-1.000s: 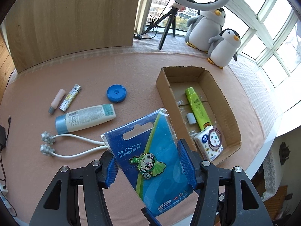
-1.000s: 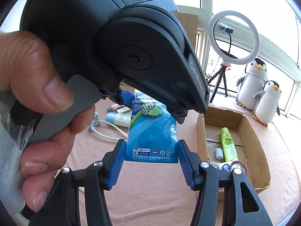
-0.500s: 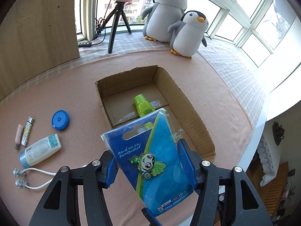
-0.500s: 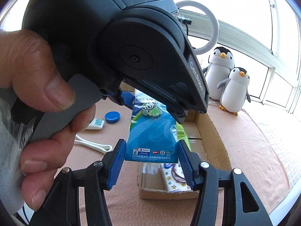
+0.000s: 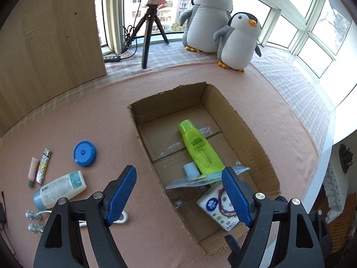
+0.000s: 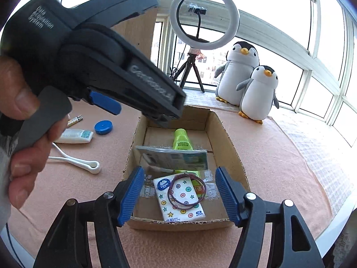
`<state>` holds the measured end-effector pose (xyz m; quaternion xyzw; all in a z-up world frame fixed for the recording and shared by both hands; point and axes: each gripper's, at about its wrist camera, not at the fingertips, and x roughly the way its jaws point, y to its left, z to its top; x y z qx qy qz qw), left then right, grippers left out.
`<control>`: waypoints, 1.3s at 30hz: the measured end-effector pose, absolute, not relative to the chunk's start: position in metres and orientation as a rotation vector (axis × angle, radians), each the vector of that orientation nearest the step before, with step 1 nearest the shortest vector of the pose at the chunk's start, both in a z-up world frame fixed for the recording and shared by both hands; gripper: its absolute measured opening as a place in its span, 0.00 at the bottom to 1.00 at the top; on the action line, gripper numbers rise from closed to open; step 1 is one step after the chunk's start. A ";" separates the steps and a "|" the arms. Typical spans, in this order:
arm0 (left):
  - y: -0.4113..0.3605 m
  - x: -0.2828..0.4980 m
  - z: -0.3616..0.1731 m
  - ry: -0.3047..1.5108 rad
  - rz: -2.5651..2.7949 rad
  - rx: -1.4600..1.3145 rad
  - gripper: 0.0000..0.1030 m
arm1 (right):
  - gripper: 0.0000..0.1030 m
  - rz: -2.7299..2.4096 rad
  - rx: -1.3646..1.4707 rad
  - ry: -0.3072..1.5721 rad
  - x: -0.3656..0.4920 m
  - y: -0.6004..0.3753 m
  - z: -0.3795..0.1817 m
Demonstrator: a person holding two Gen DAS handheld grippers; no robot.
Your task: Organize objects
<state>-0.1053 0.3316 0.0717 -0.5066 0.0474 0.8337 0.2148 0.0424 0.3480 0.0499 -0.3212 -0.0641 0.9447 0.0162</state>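
With both sets of blue pads spread wide and nothing between them, the left gripper (image 5: 179, 192) and right gripper (image 6: 179, 192) hang over the near end of the cardboard box (image 5: 252, 134). In the right wrist view a hand (image 6: 24, 138) holds the left tool's grey trigger, its black body crossing the upper left of the frame above the box.

The blue card (image 6: 171, 158) in its clear sleeve is inside the box, seen almost edge-on. It lies across the lower part of the green tube (image 5: 198, 147); motion blur makes it unclear whether it rests there or is in mid-air. The tube lies lengthwise on the box floor, cap toward the far wall. A small pale cap (image 5: 190, 169) sits just beside the tube on its left. At the near end lies a tissue pack (image 6: 180, 197) printed with stars and dots, with a hair tie (image 6: 186, 189) on top of it.

Outside the box, on the pink mat (image 5: 89, 111) to its left: a blue round case (image 5: 84, 153), a lighter (image 5: 44, 166) touching a thin pink tube (image 5: 33, 170), a white lotion bottle (image 5: 60, 188), and a white roller (image 6: 73, 158) with forked arms.

Two plush penguins (image 5: 223, 26) and a ring light (image 6: 204, 20) on a tripod stand at the window.
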 end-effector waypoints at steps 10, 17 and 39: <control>0.162 -0.096 0.062 -0.066 2.531 -1.537 0.79 | 0.61 3.026 -1.046 -0.260 0.039 0.304 0.052; 0.054 -0.067 0.053 -0.209 2.653 -1.631 0.79 | 0.74 3.107 -1.366 -0.432 0.017 0.237 0.025; -0.087 0.018 0.028 -0.579 2.758 -1.735 0.79 | 0.82 2.951 -2.060 -0.881 -0.012 0.137 -0.042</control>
